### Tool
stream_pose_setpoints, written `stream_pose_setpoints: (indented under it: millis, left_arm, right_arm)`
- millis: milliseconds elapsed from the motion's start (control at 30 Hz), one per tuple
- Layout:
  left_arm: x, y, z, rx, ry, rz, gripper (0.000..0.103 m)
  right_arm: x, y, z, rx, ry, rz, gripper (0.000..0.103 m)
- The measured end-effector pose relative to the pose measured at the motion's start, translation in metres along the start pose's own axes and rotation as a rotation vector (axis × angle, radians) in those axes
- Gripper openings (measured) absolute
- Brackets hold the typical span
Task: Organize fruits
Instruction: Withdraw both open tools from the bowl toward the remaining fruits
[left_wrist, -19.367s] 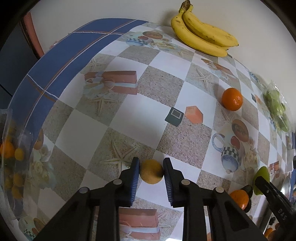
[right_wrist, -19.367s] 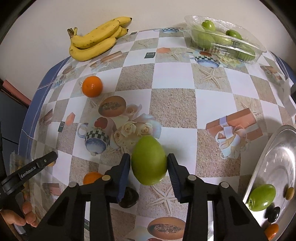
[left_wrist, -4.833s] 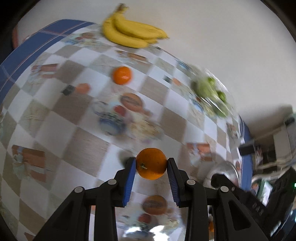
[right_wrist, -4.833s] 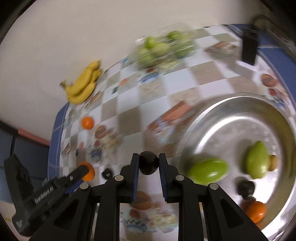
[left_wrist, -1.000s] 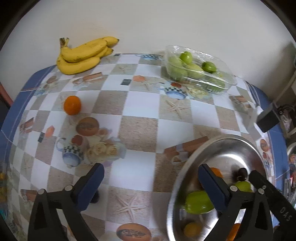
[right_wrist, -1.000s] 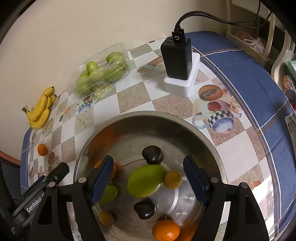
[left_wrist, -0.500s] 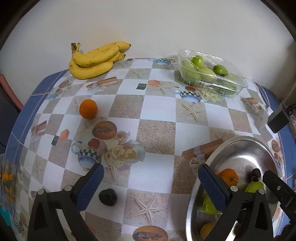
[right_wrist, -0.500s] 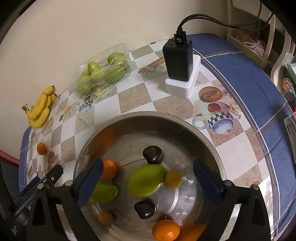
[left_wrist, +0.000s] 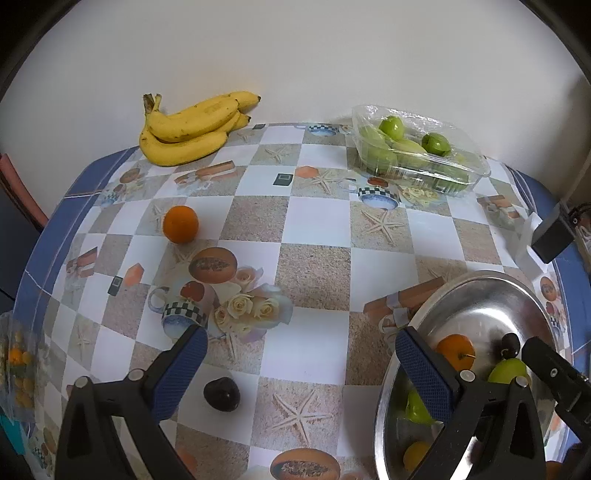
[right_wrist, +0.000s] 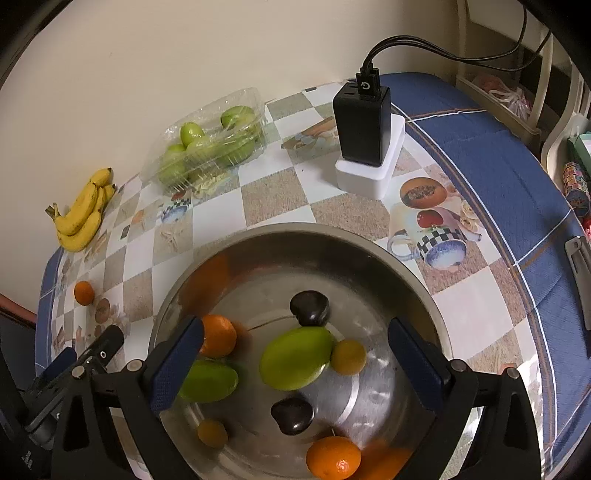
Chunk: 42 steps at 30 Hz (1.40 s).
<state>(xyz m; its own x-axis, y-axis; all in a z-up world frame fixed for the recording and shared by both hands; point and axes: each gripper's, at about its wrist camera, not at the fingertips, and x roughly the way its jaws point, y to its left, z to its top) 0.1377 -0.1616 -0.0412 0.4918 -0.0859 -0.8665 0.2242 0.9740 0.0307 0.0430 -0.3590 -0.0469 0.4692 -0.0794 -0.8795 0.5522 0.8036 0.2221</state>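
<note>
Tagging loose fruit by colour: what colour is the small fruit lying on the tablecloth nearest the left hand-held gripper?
Very dark, nearly black fruit; clearest in the left wrist view.

Left wrist view. Desk (left_wrist: 314, 221) carries: banana bunch (left_wrist: 192, 125) at eleven o'clock against the wall; clear tray of fruit (left_wrist: 417, 155) at one o'clock, also at the back; lone orange (left_wrist: 180, 223) at ten o'clock, well in front of the bananas; dark plum (left_wrist: 221, 394) at seven o'clock, nearest. Metal bowl (left_wrist: 480, 291) at four o'clock holds several fruits. Charger block (right_wrist: 364, 125) stands behind the bowl.
</note>
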Motion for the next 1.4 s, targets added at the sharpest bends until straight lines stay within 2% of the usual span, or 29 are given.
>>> stream_pose_setpoints:
  millis: [267,900,1133,1400]
  left_arm:
    - [-0.010,0.010,-0.001,0.008,-0.002,-0.029,0.103]
    - [-0.038,0.054,-0.010,0.014,-0.019,-0.030,0.103]
    - [-0.037,0.094,-0.008,-0.022,-0.012,0.011,0.103]
    - [-0.032,0.155,-0.008,-0.117,0.007,0.058,0.103]
  right_arm:
    - [-0.005,0.004,-0.004,-0.006,0.023,0.001,0.100]
    - [-0.011,0.027,-0.021,-0.017,0.076,-0.012,0.100]
    - [-0.008,0.067,-0.028,-0.062,0.077,0.031,0.100]
    - [0.006,0.125,-0.043,-0.159,0.115,0.090,0.100]
